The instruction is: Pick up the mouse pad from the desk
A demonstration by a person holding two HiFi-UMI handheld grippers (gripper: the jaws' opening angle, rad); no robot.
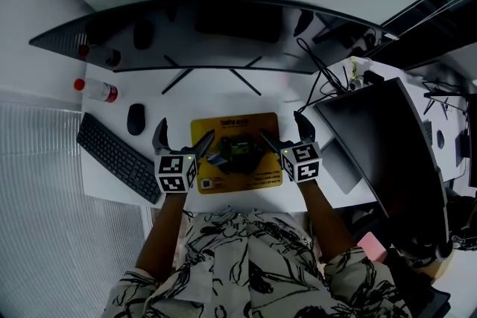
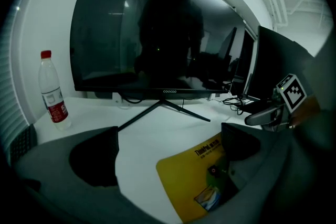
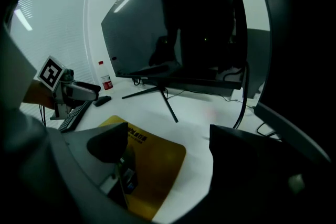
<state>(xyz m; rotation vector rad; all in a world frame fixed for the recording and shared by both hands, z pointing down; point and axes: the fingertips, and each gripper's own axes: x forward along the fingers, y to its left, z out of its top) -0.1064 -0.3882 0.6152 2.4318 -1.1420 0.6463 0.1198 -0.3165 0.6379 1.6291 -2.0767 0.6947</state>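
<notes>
The yellow mouse pad (image 1: 237, 153) lies flat on the white desk (image 1: 223, 97), with dark print in its middle. My left gripper (image 1: 182, 138) is open at the pad's left edge, one jaw over the bare desk and the other over the pad. My right gripper (image 1: 285, 132) is open at the pad's right edge, standing the same way. In the left gripper view the pad (image 2: 189, 176) lies below the open left gripper (image 2: 168, 152). The right gripper view shows the pad (image 3: 152, 165) under the open right gripper (image 3: 173, 152). Neither gripper holds anything.
A wide monitor (image 1: 209, 33) on a splayed stand spans the back of the desk. A black mouse (image 1: 136, 118), a keyboard (image 1: 119, 158) and a water bottle (image 1: 97, 89) lie to the left. A second dark screen (image 1: 387, 145) and cables (image 1: 328, 78) crowd the right.
</notes>
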